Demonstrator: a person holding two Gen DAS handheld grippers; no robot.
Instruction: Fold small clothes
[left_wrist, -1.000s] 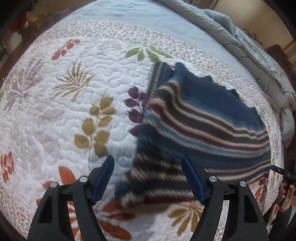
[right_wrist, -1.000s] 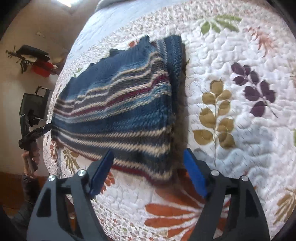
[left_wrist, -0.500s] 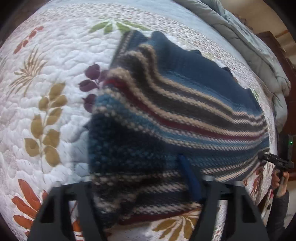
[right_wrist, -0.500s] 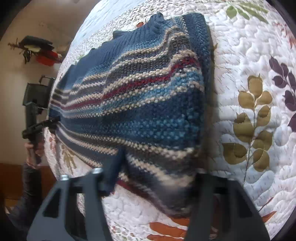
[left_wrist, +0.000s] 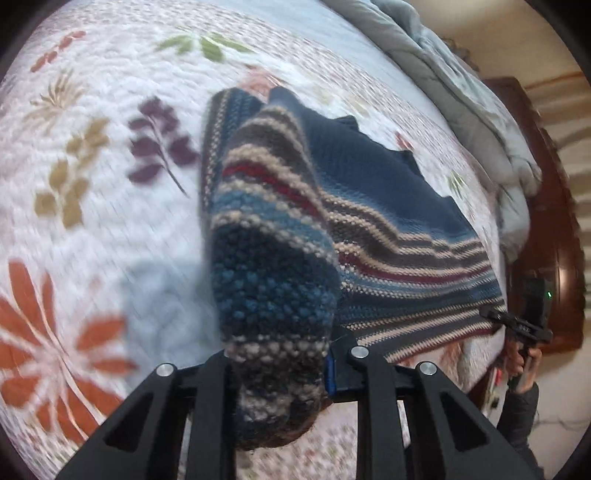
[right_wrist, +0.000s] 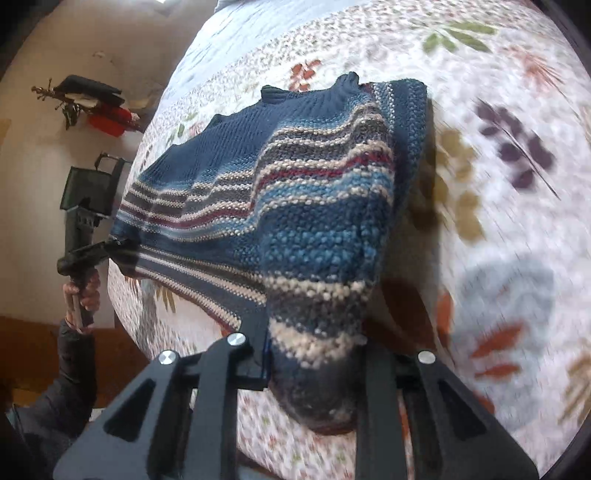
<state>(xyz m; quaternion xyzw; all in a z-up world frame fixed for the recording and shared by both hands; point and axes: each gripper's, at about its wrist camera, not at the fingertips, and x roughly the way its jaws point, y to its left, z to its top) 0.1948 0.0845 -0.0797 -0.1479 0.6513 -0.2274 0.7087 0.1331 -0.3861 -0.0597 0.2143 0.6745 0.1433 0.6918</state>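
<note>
A small knitted sweater (left_wrist: 373, 206), navy with cream, red and blue stripes, lies on the leaf-print quilt (left_wrist: 92, 229). My left gripper (left_wrist: 280, 365) is shut on the sweater's bottom left corner and holds it raised off the quilt. My right gripper (right_wrist: 314, 365) is shut on the bottom right corner of the sweater (right_wrist: 295, 192), also raised. The hem stretches between them. The right gripper also shows at the far right of the left wrist view (left_wrist: 517, 325). The left gripper shows at the left of the right wrist view (right_wrist: 92, 254). The fingertips are hidden by knit.
A grey duvet (left_wrist: 461, 92) is bunched along the far right side of the bed. A dark wooden bed frame (left_wrist: 546, 221) stands beyond it. A wall shelf with red and black items (right_wrist: 96, 107) hangs at the left.
Both grippers went from open above the hem to shut on the sweater's bottom corners. They have lifted the hem off the quilt.
</note>
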